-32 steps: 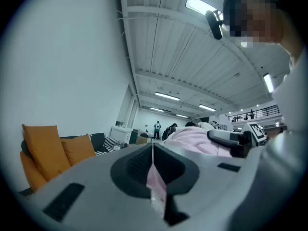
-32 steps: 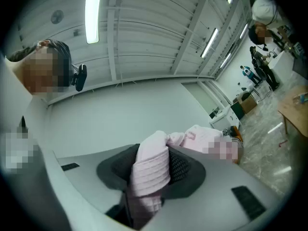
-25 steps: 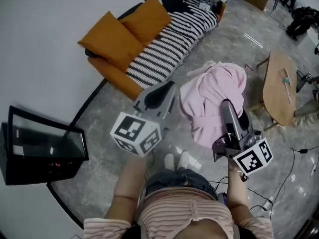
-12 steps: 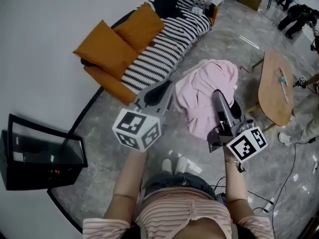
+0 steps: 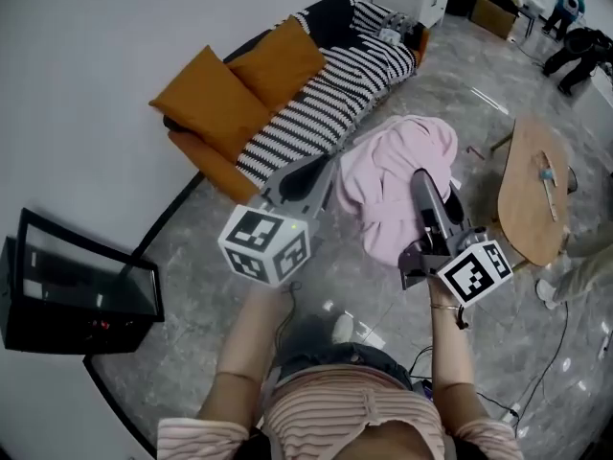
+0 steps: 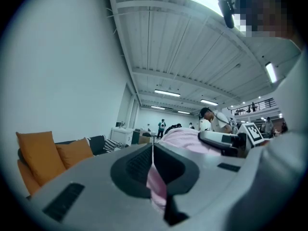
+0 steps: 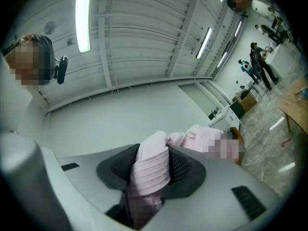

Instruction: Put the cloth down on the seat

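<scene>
**Left gripper** [image 6: 153,170]: jaws pressed almost flat together, with a thin pink edge of the cloth [image 5: 397,171] pinched in the seam between them.

**Right gripper** [image 7: 151,170]: jaws held partway apart by a thick ribbed roll of the same cloth. The roll is clamped between the pads and spills out past the tips.

**Cloth, handling:** I rate it soft, light and limp, with no stiffness, so it sags into whatever shape my two holds allow. It doesn't look fragile or slippery, though I judge the thin left hold the likelier one to slide out. The best places to take it are an edge or a gathered hem, one per gripper and set apart so it spreads — roughly as I have it.

**Cloth, position:** the bulk lies ahead of both sets of tips, bunched between the two grippers and draping below them. I cannot tell whether its lower hem clears the floor.

**Seat** [image 5: 326,103]: striped, beyond the left tips and apart from the cloth, with orange cushions [image 5: 239,75] off to the left of those tips. The cloth is not yet on it.
</scene>
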`<state>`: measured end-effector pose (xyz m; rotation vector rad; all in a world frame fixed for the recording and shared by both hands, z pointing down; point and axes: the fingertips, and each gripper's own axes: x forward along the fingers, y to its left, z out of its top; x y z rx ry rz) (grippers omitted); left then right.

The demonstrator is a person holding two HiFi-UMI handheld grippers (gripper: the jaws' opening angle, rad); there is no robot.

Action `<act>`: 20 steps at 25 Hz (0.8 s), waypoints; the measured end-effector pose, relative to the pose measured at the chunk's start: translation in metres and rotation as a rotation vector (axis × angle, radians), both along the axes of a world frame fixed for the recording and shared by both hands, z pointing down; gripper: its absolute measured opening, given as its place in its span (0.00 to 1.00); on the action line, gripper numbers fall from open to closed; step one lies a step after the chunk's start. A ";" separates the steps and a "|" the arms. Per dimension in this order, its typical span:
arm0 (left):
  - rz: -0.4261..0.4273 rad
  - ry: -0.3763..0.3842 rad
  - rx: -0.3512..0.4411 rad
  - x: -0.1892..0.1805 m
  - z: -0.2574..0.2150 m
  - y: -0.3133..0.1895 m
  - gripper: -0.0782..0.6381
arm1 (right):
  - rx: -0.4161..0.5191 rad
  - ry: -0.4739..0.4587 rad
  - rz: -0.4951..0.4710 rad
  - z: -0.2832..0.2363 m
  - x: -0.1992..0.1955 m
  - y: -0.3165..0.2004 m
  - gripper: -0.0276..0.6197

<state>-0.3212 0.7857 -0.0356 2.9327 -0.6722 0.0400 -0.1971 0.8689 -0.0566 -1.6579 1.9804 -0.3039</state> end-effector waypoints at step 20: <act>-0.025 -0.005 0.007 0.030 0.002 -0.050 0.13 | 0.026 -0.058 -0.001 0.001 0.041 -0.047 0.27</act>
